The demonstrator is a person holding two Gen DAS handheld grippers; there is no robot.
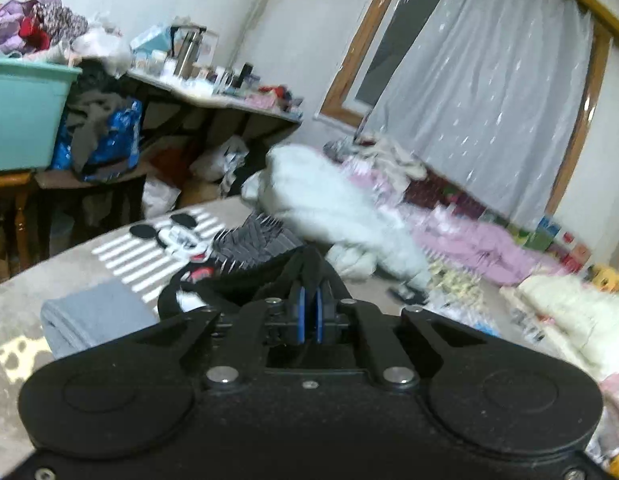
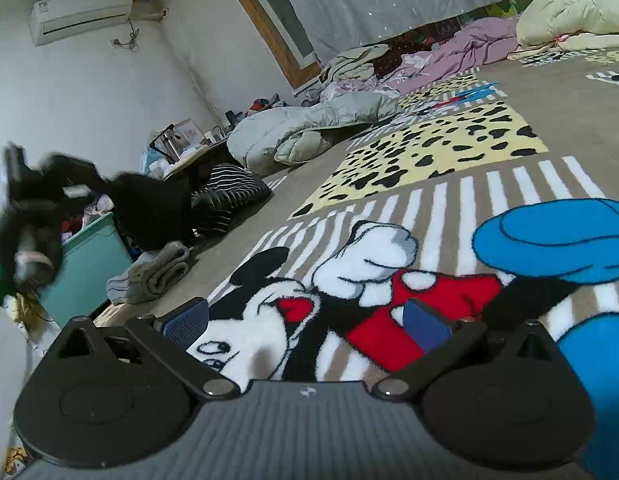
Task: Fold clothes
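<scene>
A: Nearest the lens on the left side, what is there?

B: The left gripper (image 1: 309, 300), its jaws drawn narrow and pinched on a black garment (image 1: 245, 284), which drapes just beyond them over the bed cover (image 1: 29, 296). I judge it is gripped by an edge so it can be lifted and spread for folding.

A: And the other hand?

B: The right gripper (image 2: 309, 320) has its jaws spread wide with nothing between them, hanging low over the cartoon mouse print (image 2: 309, 292) on the bed cover (image 2: 569, 112). It looks ready to take a second corner, though that is my guess.

A: Is anything folded yet?

B: A grey folded piece (image 1: 89, 316) lies on the near left of the cover, apart from the black one; it looks finished and set aside. Beyond the black garment lies a dark piece with light stripes (image 1: 253, 240).

A: Farther out?

B: A teal tub (image 1: 25, 120) heaped with clothes stands far left, likely the supply. A pale puffy jacket (image 1: 333, 208) and pink bedding (image 1: 477, 244) lie toward the curtain (image 1: 489, 92).
</scene>
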